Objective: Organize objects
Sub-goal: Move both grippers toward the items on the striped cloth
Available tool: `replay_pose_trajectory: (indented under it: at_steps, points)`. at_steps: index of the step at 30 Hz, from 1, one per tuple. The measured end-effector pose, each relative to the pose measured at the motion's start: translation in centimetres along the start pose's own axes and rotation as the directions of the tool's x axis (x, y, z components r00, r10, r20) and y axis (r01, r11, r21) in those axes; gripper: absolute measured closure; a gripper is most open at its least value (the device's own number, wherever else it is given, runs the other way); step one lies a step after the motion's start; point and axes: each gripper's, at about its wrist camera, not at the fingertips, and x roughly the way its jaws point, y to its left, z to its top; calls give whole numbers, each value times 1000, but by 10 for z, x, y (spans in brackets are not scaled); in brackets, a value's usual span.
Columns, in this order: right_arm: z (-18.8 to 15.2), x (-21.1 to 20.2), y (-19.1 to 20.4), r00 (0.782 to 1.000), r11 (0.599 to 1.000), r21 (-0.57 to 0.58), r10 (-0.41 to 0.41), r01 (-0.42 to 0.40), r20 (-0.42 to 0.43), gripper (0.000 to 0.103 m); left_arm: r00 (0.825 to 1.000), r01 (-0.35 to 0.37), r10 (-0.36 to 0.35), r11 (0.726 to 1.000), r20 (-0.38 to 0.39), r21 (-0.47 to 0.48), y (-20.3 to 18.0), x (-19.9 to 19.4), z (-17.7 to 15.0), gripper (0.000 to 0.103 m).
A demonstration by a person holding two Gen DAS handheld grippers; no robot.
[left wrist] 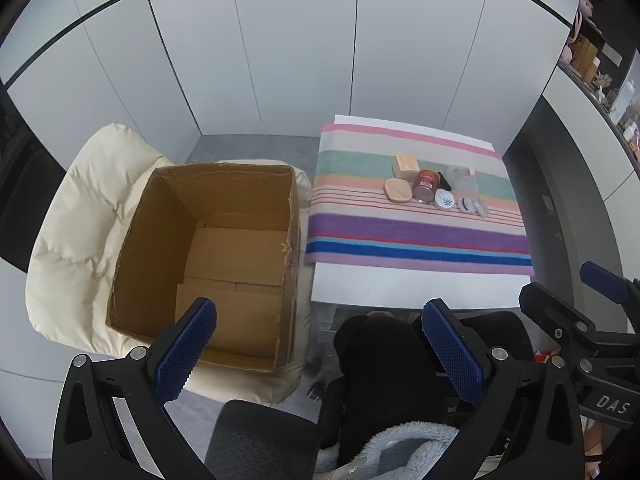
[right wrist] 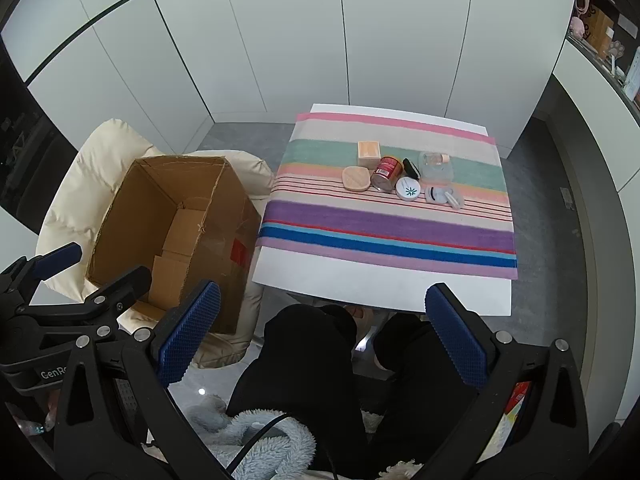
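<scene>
Small items sit clustered on a striped cloth (right wrist: 384,224) over a white table (right wrist: 340,280): a wooden box (right wrist: 368,154), a flat wooden oval lid (right wrist: 356,178), a red can (right wrist: 386,173) lying on its side, a black item (right wrist: 411,168), a clear container (right wrist: 435,166), a white round tin (right wrist: 408,189) and a clear compact (right wrist: 440,196). An empty cardboard box (left wrist: 208,256) stands open on a cream cushion (left wrist: 80,232) left of the table. My left gripper (left wrist: 320,352) and right gripper (right wrist: 324,344) both hang open, well short of the items, holding nothing.
White cabinet doors (right wrist: 280,40) close off the back. A person's black-clad knees (right wrist: 312,344) and a fluffy grey garment (right wrist: 260,436) lie below the grippers. Cluttered shelves (left wrist: 600,68) run along the right. Grey floor (right wrist: 560,240) surrounds the table.
</scene>
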Motion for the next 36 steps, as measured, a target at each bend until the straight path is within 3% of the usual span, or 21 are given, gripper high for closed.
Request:
replay_pose_trajectory:
  at_steps: [13, 17, 22, 31, 36]
  points:
    - [6, -4, -35, 999, 999, 26, 33, -33, 12, 0, 993, -58, 61, 998, 104, -29, -31, -31, 0, 0]
    - [8, -4, -53, 999, 999, 28, 26, -26, 20, 0, 992, -23, 31, 998, 125, -62, -47, -33, 3, 0]
    - [6, -13, -80, 997, 999, 16, -34, 33, 66, 0, 994, 13, -3, 996, 110, -86, -75, -20, 7, 0]
    - [10, -27, -153, 975, 990, 91, -126, 111, 183, 0, 996, 66, -64, 997, 64, -35, -129, 18, 18, 0]
    - [17, -19, -177, 974, 985, 106, -150, 134, 168, 0, 997, 54, -54, 999, 50, 2, -149, 41, 27, 0]
